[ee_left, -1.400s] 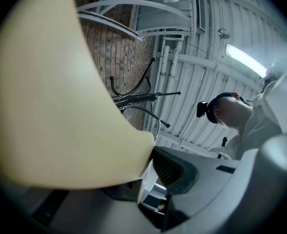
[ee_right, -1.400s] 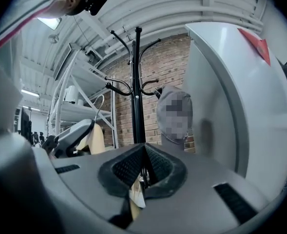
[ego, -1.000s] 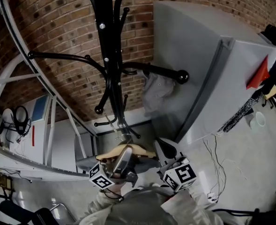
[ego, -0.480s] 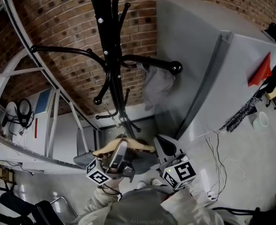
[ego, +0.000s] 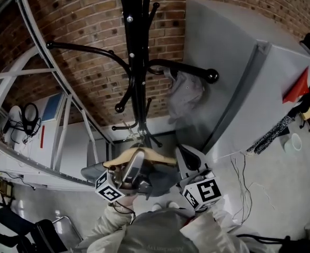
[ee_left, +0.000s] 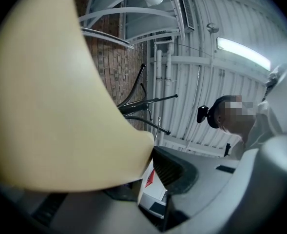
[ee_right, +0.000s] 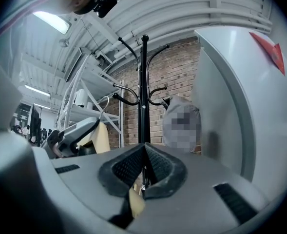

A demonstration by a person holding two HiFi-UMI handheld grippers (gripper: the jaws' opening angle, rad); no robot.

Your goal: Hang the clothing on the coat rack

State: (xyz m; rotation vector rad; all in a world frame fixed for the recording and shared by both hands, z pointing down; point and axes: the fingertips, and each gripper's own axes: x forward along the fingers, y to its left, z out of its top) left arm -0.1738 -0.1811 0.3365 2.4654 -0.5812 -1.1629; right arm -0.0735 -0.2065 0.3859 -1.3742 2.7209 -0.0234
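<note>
The black coat rack (ego: pixel 136 62) stands against the brick wall, and a light grey garment (ego: pixel 185 94) hangs from its right arm. Below it I hold a wooden hanger (ego: pixel 124 161) with dark grey clothing (ego: pixel 162 179) draped under it. My left gripper (ego: pixel 136 165) is shut on the hanger, whose pale wood (ee_left: pixel 50 106) fills the left gripper view beside one jaw pad. My right gripper (ego: pixel 185 161) sits at the hanger's right end, its pads (ee_right: pixel 158 167) closed together with a sliver of the wood between them. The rack (ee_right: pixel 143 101) rises straight ahead in the right gripper view.
A tall grey cabinet (ego: pixel 249 88) stands right of the rack, close to its right arm. White metal shelving (ego: pixel 49 115) runs along the left. Cables (ego: pixel 244 178) lie on the floor at right, and a chair (ego: pixel 44 236) sits at the lower left.
My left gripper and the hanger have risen a little toward the rack. The head view has shifted, so the rack now stands further right.
</note>
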